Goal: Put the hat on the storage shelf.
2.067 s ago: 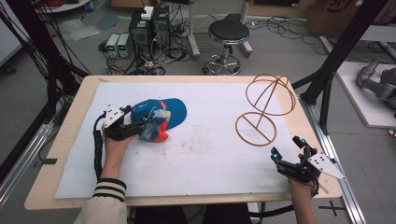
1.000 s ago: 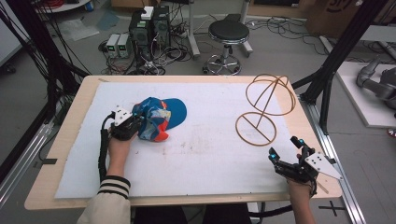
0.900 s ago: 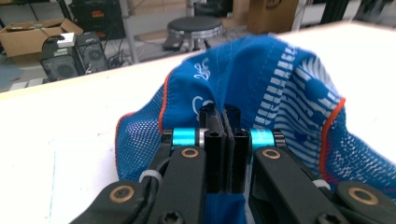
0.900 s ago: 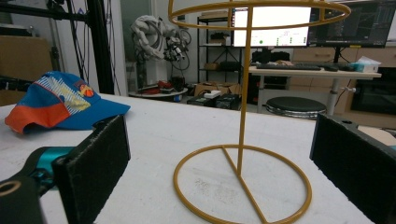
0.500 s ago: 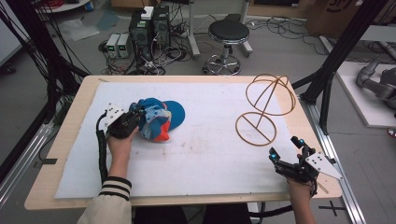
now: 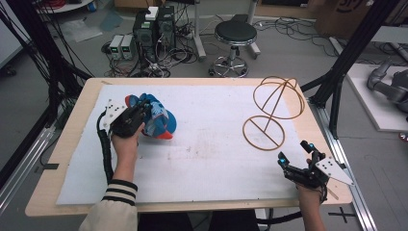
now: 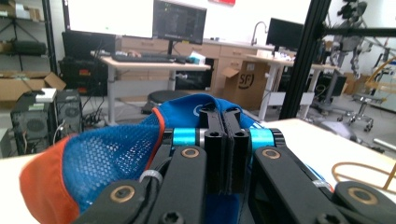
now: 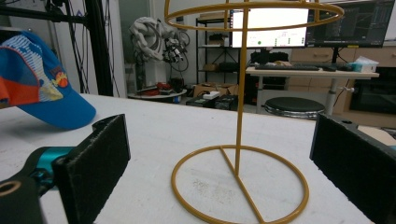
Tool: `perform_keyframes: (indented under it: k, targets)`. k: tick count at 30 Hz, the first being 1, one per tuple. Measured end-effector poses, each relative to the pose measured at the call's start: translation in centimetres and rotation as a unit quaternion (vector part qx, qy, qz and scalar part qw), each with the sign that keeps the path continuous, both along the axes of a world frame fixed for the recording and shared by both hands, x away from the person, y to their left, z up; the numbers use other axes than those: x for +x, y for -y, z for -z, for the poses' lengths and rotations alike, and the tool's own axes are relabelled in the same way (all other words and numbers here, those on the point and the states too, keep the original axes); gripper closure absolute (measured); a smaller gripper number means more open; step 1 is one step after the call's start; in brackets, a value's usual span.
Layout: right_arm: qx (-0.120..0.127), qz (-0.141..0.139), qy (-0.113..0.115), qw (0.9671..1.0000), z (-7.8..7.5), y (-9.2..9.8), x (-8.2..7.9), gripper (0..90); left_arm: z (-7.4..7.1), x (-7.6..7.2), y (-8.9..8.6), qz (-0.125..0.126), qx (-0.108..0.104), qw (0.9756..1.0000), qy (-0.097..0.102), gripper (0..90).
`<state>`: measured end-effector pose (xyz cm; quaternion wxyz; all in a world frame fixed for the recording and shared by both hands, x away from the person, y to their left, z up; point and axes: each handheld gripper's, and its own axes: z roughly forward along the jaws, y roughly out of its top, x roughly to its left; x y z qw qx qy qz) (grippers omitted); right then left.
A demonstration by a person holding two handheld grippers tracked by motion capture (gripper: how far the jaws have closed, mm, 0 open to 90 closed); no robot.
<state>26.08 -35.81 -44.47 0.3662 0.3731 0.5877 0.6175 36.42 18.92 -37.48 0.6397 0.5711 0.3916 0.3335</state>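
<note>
A blue mesh cap (image 6: 158,120) with an orange-red brim hangs tilted above the left part of the white mat (image 6: 207,163). My left gripper (image 6: 140,113) is shut on its fabric. In the left gripper view the two jaws (image 7: 224,119) stand pressed together with the cap (image 7: 109,156) bunched around them. A gold wire stand (image 6: 269,118) rests on the mat at the right. My right gripper (image 6: 295,153) lies open near the front right corner, pointing at the stand. Its pads (image 8: 100,154) stand wide apart, with the stand (image 8: 240,98) beyond them and the cap (image 8: 44,88) at far left.
The wooden table edge (image 6: 77,120) borders the mat. Black frame posts (image 6: 344,67) rise at the table's right, and more run along its left. A round stool (image 6: 235,33) and electronics boxes (image 6: 154,24) with cables stand on the floor beyond the far edge.
My left hand has lifted the cap off the mat and tipped it up, so it now looks bunched and nearer the gripper. The right gripper has stayed in place.
</note>
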Motion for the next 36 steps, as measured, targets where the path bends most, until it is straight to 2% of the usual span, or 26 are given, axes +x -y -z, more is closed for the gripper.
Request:
perform_keyframes:
  k: [6, 9, 19, 21, 24, 25, 27, 32, 35, 36]
  targets:
    - [0.002, -0.001, 0.000, 1.0000, 0.0, 0.0, 0.0, 4.6, -1.4, -0.2, 0.6, 0.005, -0.003, 0.9999, 0.013, 88.4]
    - [0.000, -0.001, 0.004, 1.0000, -0.1, 0.0, 0.0, 4.6, -2.7, -0.2, 1.5, 0.013, -0.010, 0.9996, 0.023, 88.5]
    - [0.005, 0.000, 0.004, 1.0000, -0.2, 0.1, -0.1, 4.6, -6.8, -0.3, 4.9, 0.022, 0.000, 0.9986, 0.049, 88.5]
    - [0.006, -0.001, 0.004, 1.0000, -0.2, 0.1, -0.1, 4.6, -7.1, -0.3, 5.2, 0.023, -0.002, 0.9985, 0.051, 88.5]
    - [0.005, -0.002, 0.006, 1.0000, -0.2, 0.1, -0.1, 4.7, -8.7, -0.2, 6.6, 0.030, -0.005, 0.9976, 0.062, 88.4]
    - [0.006, -0.003, 0.006, 1.0000, -0.2, 0.1, -0.1, 4.6, -8.7, -0.2, 6.6, 0.030, -0.005, 0.9976, 0.062, 88.5]
    - [0.010, -0.004, 0.004, 0.9999, -0.2, 0.0, -0.1, 4.6, -9.7, -0.1, 7.4, 0.036, -0.019, 0.9970, 0.066, 88.5]
    - [0.010, -0.003, 0.008, 0.9999, -0.3, 0.0, -0.1, 4.6, -11.5, 0.0, 9.3, 0.042, -0.012, 0.9961, 0.077, 88.5]
    - [0.011, -0.002, 0.010, 0.9999, -0.3, 0.2, -0.1, 4.6, -12.8, 0.2, 10.5, 0.046, -0.021, 0.9951, 0.085, 88.5]
    - [0.012, -0.001, 0.010, 0.9999, -0.3, 0.2, -0.1, 4.6, -12.8, 0.2, 10.5, 0.046, -0.021, 0.9951, 0.085, 88.5]
